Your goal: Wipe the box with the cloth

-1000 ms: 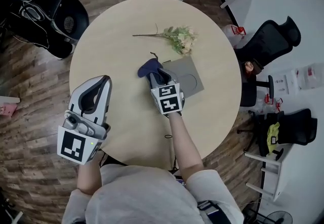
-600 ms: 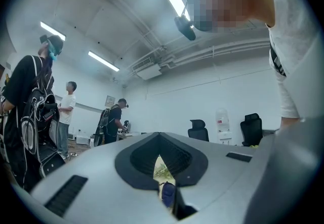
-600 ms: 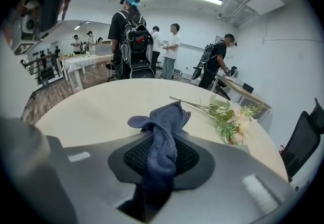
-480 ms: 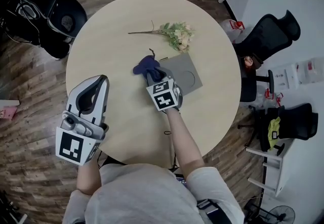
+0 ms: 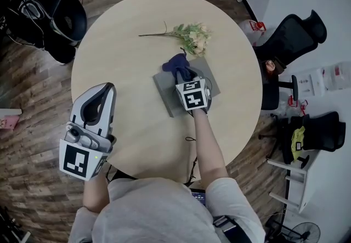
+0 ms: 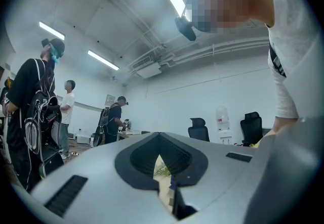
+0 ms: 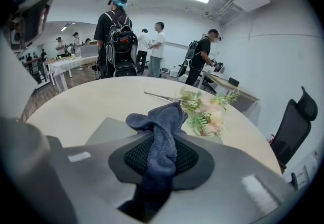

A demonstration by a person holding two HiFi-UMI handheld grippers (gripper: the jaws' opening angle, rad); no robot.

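Right arm (image 5: 207, 146) stretched forward, forearm bare. Right gripper (image 5: 182, 75) points away from the body, jaws clamped on the cloth (image 5: 175, 62). Left gripper (image 5: 107, 89) held back by the torso, jaws drawn together, thin slit, nothing between.

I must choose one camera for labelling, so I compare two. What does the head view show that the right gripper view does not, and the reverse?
Only the head view shows the table as a whole round top, and the left gripper held apart from the box. Only the right gripper view shows the cloth pinched between the fingers of the right gripper, and people standing beyond the table. Both show the cloth, the grey box and the flowers.
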